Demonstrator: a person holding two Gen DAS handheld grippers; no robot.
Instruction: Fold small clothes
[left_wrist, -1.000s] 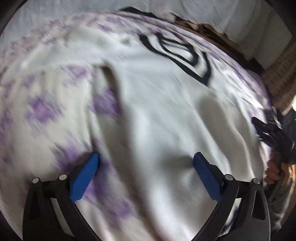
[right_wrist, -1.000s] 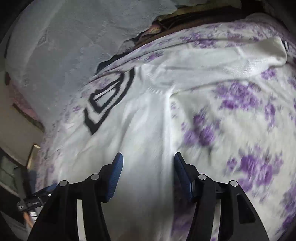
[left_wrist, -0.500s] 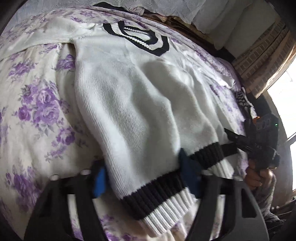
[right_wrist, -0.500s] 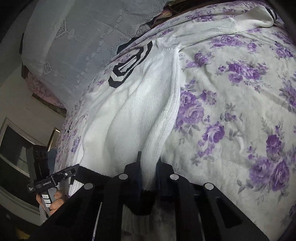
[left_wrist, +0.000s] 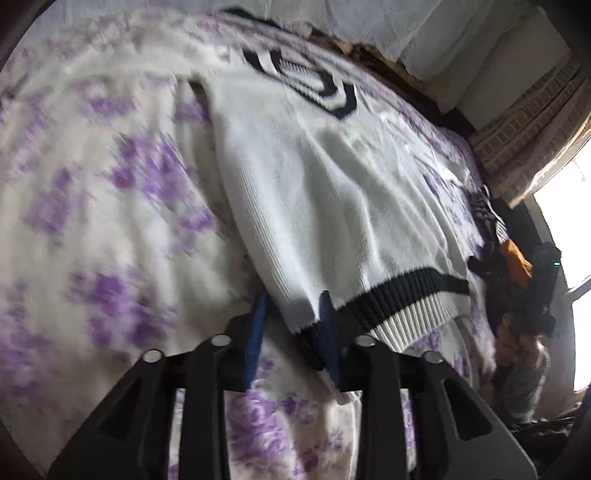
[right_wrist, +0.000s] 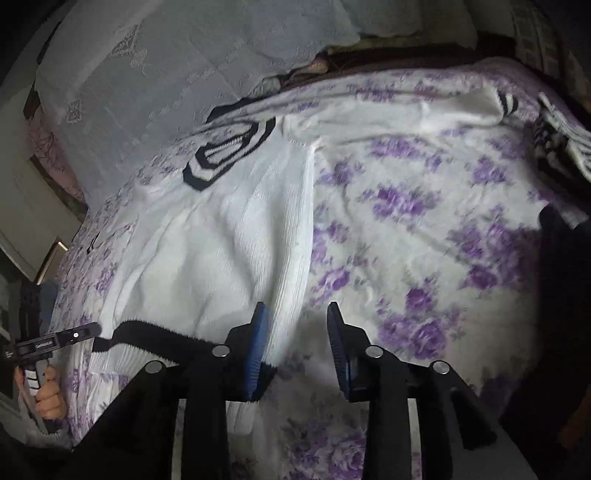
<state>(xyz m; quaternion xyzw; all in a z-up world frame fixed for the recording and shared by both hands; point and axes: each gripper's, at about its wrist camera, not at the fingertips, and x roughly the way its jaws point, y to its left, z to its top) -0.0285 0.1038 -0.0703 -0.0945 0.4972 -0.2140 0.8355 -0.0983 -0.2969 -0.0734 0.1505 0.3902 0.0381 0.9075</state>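
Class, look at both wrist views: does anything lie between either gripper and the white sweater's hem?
Nothing visible does. The white sweater hem already lies between the fingers of the left gripper and of the right gripper, on the floral bedspread.
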